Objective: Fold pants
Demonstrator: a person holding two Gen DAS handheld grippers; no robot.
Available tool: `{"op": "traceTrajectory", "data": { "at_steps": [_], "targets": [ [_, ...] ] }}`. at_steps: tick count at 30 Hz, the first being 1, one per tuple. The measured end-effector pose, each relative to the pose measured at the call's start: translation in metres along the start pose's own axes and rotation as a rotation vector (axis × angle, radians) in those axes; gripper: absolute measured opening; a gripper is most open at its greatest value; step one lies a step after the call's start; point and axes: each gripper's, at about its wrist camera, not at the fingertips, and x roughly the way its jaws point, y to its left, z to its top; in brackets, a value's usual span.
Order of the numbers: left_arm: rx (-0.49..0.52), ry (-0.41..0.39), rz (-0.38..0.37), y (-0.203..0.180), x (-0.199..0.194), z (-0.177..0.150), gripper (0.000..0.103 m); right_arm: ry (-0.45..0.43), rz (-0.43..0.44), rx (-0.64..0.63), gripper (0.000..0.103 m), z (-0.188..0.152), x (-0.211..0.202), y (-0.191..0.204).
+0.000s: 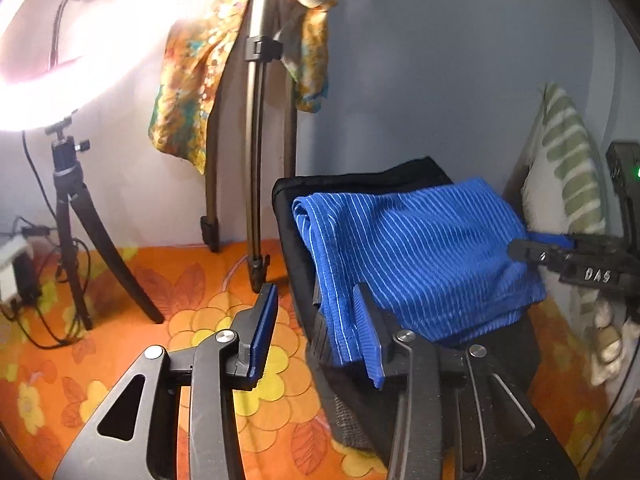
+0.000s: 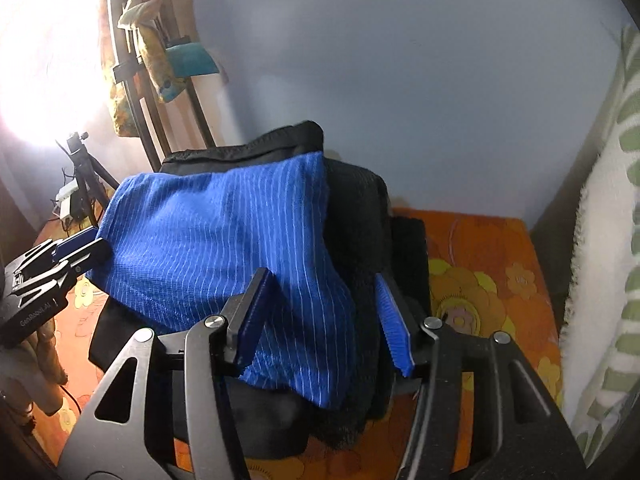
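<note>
The folded blue pinstriped pants (image 1: pixel 420 252) lie on top of a stack of folded black garments (image 1: pixel 360 184) on the bed. They also show in the right wrist view (image 2: pixel 224 248), over the black stack (image 2: pixel 360 224). My left gripper (image 1: pixel 316 332) is open at the left edge of the stack; its right finger (image 1: pixel 370 328) is against the blue cloth. My right gripper (image 2: pixel 324 316) is open, its jaws standing on either side of the pants' near corner. Each gripper appears in the other's view, the right one (image 1: pixel 532 246) and the left one (image 2: pixel 86 248), at the pile's sides.
An orange floral bedsheet (image 1: pixel 200 320) covers the bed. A bright ring light (image 1: pixel 60 60) on a tripod (image 1: pixel 72 240) stands at the left, with cables and a charger. Stand poles (image 1: pixel 256 160) with a floral cloth lean on the wall. A green-striped pillow (image 2: pixel 608 240) lies at the right.
</note>
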Motion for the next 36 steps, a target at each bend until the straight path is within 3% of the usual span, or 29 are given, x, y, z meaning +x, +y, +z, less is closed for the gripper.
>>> {"op": "traceTrajectory", "data": {
  "at_steps": [3, 9, 26, 28, 32, 36],
  "targets": [
    [0.037, 0.015, 0.025, -0.005, 0.001, -0.005, 0.037, 0.014, -0.082, -0.025, 0.055, -0.006, -0.004, -0.001],
    [0.033, 0.025, 0.040, -0.002, -0.012, -0.013, 0.037, 0.012, -0.112, -0.013, 0.055, -0.022, -0.020, -0.004],
    [0.077, -0.051, -0.005, -0.023, -0.116, -0.042, 0.038, -0.134, -0.071, 0.037, 0.056, -0.082, -0.116, 0.024],
    [0.083, -0.060, -0.024, -0.027, -0.131, -0.047, 0.047, -0.151, -0.074, 0.032, 0.056, -0.089, -0.127, 0.031],
    [0.099, -0.084, -0.055, -0.035, -0.162, -0.060, 0.050, -0.188, -0.049, 0.050, 0.056, -0.108, -0.153, 0.046],
    [0.106, -0.112, -0.081, -0.040, -0.194, -0.073, 0.063, -0.217, -0.053, 0.062, 0.067, -0.131, -0.175, 0.063]
  ]
}}
